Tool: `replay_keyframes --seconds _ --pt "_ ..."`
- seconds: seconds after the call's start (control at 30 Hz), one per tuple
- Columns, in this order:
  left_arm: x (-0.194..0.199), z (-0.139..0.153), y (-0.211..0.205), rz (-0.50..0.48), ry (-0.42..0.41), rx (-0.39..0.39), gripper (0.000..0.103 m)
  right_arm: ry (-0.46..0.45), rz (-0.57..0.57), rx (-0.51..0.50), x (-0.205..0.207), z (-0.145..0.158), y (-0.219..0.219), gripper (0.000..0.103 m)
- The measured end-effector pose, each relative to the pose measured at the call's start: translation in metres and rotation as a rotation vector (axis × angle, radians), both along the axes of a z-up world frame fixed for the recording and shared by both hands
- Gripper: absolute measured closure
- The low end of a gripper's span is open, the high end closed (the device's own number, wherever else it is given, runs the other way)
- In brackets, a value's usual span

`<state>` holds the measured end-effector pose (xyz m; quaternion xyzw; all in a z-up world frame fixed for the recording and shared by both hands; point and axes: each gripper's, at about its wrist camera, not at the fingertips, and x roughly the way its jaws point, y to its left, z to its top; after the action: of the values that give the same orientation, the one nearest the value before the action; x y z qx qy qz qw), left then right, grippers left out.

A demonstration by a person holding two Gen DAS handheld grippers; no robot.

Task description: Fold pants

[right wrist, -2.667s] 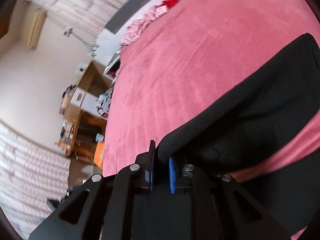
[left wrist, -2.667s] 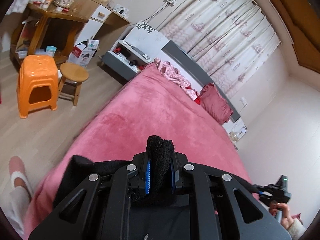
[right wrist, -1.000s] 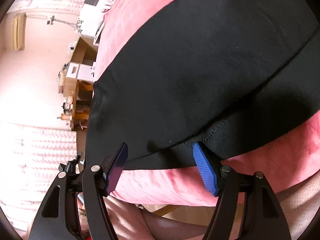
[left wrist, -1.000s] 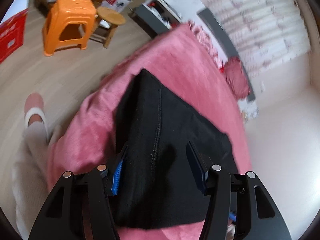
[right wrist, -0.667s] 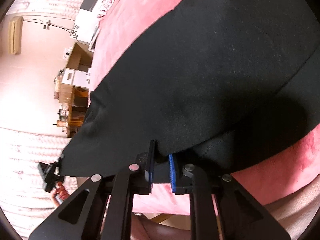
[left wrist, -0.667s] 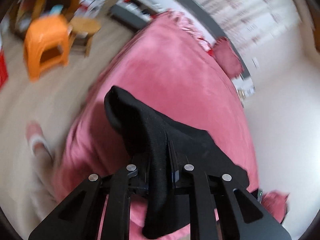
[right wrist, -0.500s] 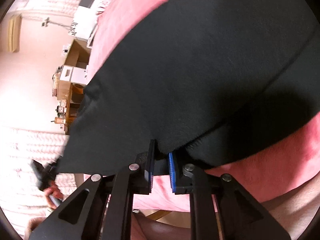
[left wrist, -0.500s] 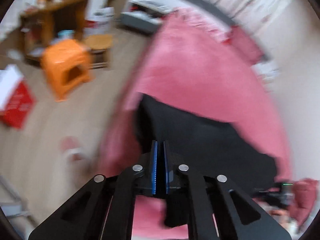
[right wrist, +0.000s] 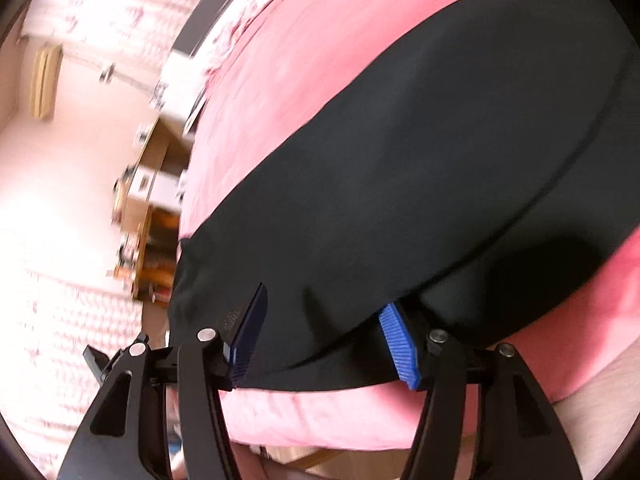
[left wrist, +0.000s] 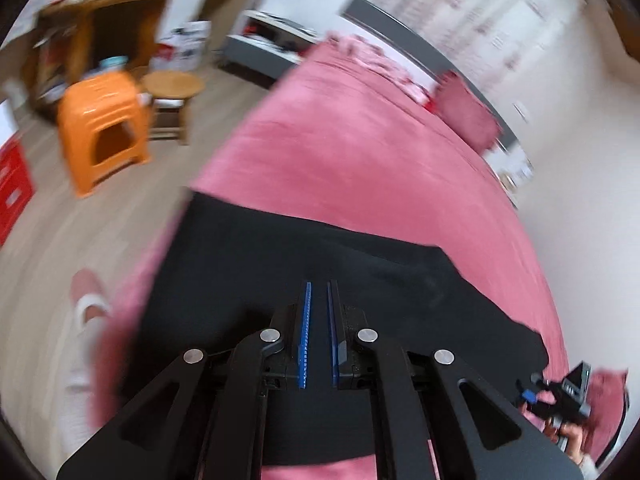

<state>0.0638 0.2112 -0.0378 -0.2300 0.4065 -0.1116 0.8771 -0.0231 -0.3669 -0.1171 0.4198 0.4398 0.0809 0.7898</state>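
The black pants lie folded flat on the pink bed, near its foot edge. My left gripper hovers over them with its blue pads nearly together and nothing visibly between them. In the right wrist view the pants spread across the bed. My right gripper is open wide at their near edge, one pad on each side of the hem, holding nothing. The right gripper also shows in the left wrist view at the pants' right end.
An orange plastic stool and a round wooden stool stand on the floor left of the bed. A pink pillow lies at the head. A wooden desk stands beyond the bed. My slippered foot is by the bed's corner.
Both grippers had pinched the pants' near edge and lifted it. Now the right one has opened and let go, the left one has pulled free, and the cloth lies flat.
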Motion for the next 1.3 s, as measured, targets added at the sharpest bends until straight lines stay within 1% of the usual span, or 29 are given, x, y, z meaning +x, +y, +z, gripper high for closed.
replay_keyframes --seconds 0.07,0.17,0.2,0.23,0.27,0.3,0.33,0.37,0.4,0.47,0.5,0.53,0.57,0.6,0.67,0.77,0.83,0.87,0.93,1.0,1.03,1.07,1.1,1.13,1.17,1.2,1.23,1.27,1.3 --pt "0.014 -0.007 -0.031 -0.059 -0.005 -0.001 0.097 -0.007 -0.063 -0.009 -0.007 -0.002 -0.023 0.046" --pt "0.026 -0.023 -0.064 -0.093 -0.014 0.018 0.097 -0.014 -0.160 -0.014 -0.022 -0.006 -0.057 0.046" --pt "0.029 -0.029 -0.071 -0.096 -0.008 0.027 0.097 -0.011 -0.209 -0.016 -0.027 -0.008 -0.073 0.046" --pt "0.036 -0.037 -0.077 -0.096 0.006 0.039 0.097 -0.014 -0.261 -0.016 -0.032 -0.010 -0.089 0.046" --pt "0.040 -0.049 -0.081 -0.091 0.038 0.049 0.097 -0.025 -0.313 -0.014 -0.036 -0.011 -0.105 0.046" --pt "0.039 -0.056 -0.084 -0.084 0.063 0.048 0.097 -0.030 -0.349 -0.013 -0.038 -0.013 -0.113 0.046" --pt "0.038 -0.065 -0.083 -0.073 0.084 0.035 0.097 -0.036 -0.396 -0.012 -0.040 -0.014 -0.128 0.046" --pt "0.036 -0.071 -0.079 -0.059 0.081 0.001 0.097 -0.042 -0.427 -0.008 -0.042 -0.014 -0.137 0.046" --pt "0.032 -0.075 -0.072 -0.040 0.063 -0.053 0.097 -0.051 -0.466 -0.002 -0.042 -0.016 -0.151 0.046" --pt "0.028 -0.081 -0.061 -0.019 0.073 -0.148 0.097 -0.057 -0.525 0.011 -0.039 -0.022 -0.171 0.053" --pt "0.030 -0.085 -0.055 -0.010 0.080 -0.198 0.097 -0.057 -0.539 0.026 -0.035 -0.024 -0.174 0.056" --pt "0.028 -0.086 -0.052 -0.008 0.085 -0.221 0.097 -0.052 -0.550 0.040 -0.031 -0.025 -0.174 0.066" --pt "0.029 -0.086 -0.052 -0.008 0.088 -0.231 0.097 -0.051 -0.555 0.049 -0.028 -0.025 -0.174 0.075" --pt "0.029 -0.086 -0.053 -0.010 0.087 -0.225 0.097 -0.046 -0.544 0.045 -0.025 -0.023 -0.175 0.089" --pt "0.028 -0.083 -0.055 -0.017 0.084 -0.195 0.097 -0.053 -0.518 0.001 -0.027 -0.008 -0.173 0.092" --pt "0.032 -0.075 -0.058 -0.050 0.099 -0.122 0.097 -0.086 -0.500 -0.048 -0.042 0.019 -0.166 0.093" --pt "0.033 -0.067 -0.061 -0.085 0.097 -0.012 0.097 -0.089 -0.500 -0.061 -0.052 0.029 -0.165 0.093" --pt "0.032 -0.064 -0.061 -0.098 0.098 0.028 0.097 -0.075 -0.501 -0.079 -0.061 0.029 -0.164 0.093" --pt "0.031 -0.064 -0.059 -0.111 0.108 0.047 0.097 -0.018 -0.497 -0.102 -0.067 0.018 -0.161 0.093" --pt "0.030 -0.066 -0.055 -0.117 0.115 0.040 0.097 0.053 -0.494 -0.101 -0.063 -0.003 -0.161 0.092" --pt "0.030 -0.068 -0.054 -0.121 0.116 0.039 0.097 0.079 -0.500 -0.084 -0.065 -0.017 -0.164 0.088" --pt "0.029 -0.069 -0.052 -0.123 0.118 0.038 0.097 0.059 -0.511 -0.054 -0.071 -0.026 -0.166 0.085" --pt "0.027 -0.067 -0.050 -0.122 0.125 0.035 0.097 0.037 -0.527 -0.037 -0.075 -0.026 -0.168 0.083" --pt "0.028 -0.065 -0.049 -0.114 0.136 0.031 0.097 0.014 -0.570 -0.047 -0.082 -0.021 -0.169 0.074" --pt "0.027 -0.060 -0.048 -0.100 0.144 0.032 0.097 -0.004 -0.605 -0.075 -0.088 -0.014 -0.169 0.066" --pt "0.025 -0.055 -0.050 -0.094 0.139 0.041 0.097 -0.034 -0.657 -0.132 -0.094 -0.002 -0.167 0.063" --pt "0.024 -0.049 -0.054 -0.098 0.120 0.058 0.097 -0.050 -0.696 -0.199 -0.098 0.011 -0.165 0.063" --pt "0.022 -0.040 -0.061 -0.119 0.088 0.083 0.097 -0.060 -0.704 -0.242 -0.100 0.018 -0.162 0.063" --pt "0.022 -0.035 -0.070 -0.141 0.063 0.102 0.097 -0.080 -0.685 -0.301 -0.097 0.028 -0.160 0.063"
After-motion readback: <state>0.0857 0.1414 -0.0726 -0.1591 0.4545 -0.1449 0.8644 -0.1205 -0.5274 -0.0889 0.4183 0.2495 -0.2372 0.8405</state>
